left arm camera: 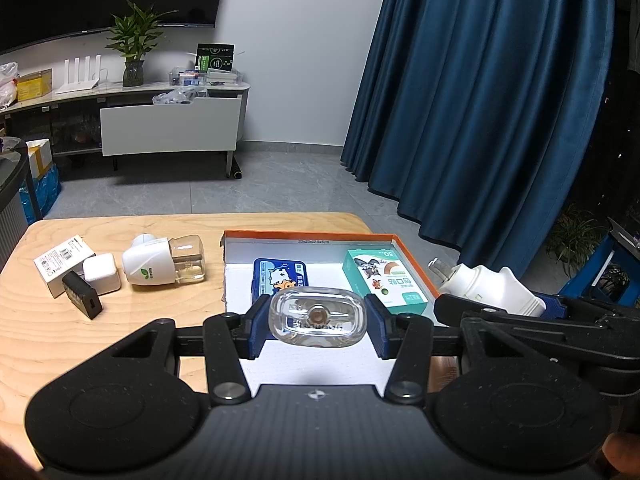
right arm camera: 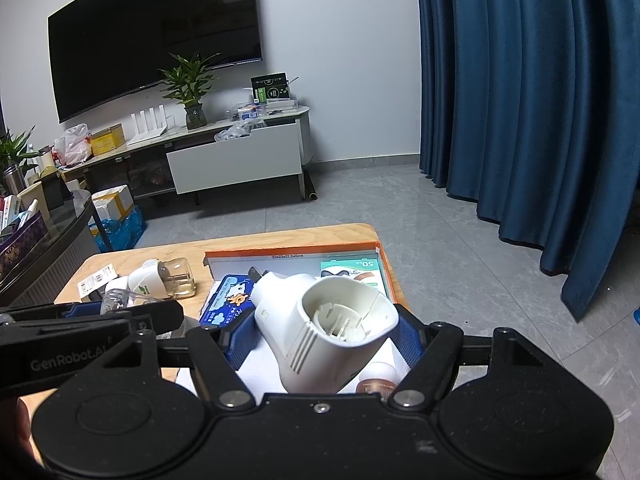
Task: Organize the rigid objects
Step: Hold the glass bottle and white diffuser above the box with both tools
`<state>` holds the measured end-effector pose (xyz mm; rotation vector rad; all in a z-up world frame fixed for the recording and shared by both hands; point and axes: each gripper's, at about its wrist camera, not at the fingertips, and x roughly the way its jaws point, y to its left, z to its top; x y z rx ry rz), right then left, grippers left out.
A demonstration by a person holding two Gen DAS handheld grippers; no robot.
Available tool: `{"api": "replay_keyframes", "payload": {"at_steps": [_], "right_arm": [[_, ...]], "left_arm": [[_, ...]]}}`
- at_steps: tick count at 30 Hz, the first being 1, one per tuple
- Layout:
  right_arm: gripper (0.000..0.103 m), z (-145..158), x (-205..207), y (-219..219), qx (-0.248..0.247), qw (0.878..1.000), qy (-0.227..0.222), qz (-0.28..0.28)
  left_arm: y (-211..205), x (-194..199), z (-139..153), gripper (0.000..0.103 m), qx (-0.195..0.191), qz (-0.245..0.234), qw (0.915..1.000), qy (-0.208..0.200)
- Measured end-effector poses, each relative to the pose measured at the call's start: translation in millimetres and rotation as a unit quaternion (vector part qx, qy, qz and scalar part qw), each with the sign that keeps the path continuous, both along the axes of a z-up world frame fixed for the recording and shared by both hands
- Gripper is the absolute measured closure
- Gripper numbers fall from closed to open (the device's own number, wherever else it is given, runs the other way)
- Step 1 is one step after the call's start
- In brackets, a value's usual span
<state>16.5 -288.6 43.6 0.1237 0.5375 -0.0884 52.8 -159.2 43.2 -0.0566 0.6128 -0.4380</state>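
Observation:
My left gripper (left arm camera: 316, 322) is shut on a clear glass refill bottle (left arm camera: 317, 317), held over the near part of the orange-rimmed box (left arm camera: 308, 236). To its right, my right gripper (right arm camera: 324, 334) is shut on a white plug-in diffuser body (right arm camera: 320, 328), its hollow end toward the camera; the same diffuser body (left arm camera: 492, 290) shows in the left wrist view. A blue tin (left arm camera: 280, 280) and a teal carton (left arm camera: 386, 278) lie inside the box. On the wooden table (left arm camera: 132, 332) left of the box lies a second assembled diffuser (left arm camera: 164, 265) with its bottle.
A white charger cube (left arm camera: 102, 274), a black adapter (left arm camera: 82, 299) and a small white carton (left arm camera: 60, 264) sit at the table's left. A small brown-capped item (right arm camera: 378, 378) lies in the box under the right gripper. Blue curtains hang to the right; a TV cabinet stands behind.

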Motion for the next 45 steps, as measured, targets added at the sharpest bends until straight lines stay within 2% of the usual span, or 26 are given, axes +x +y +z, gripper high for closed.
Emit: {"api": "replay_keyframes", "payload": {"at_steps": [45], "right_arm": [[0.019,-1.6,0.9,1.6,0.002,1.000,-0.002,-0.001]], "left_arm": [[-0.3,-0.7,1.2,0.053,0.001,-0.004,1.0000,-0.001]]}}
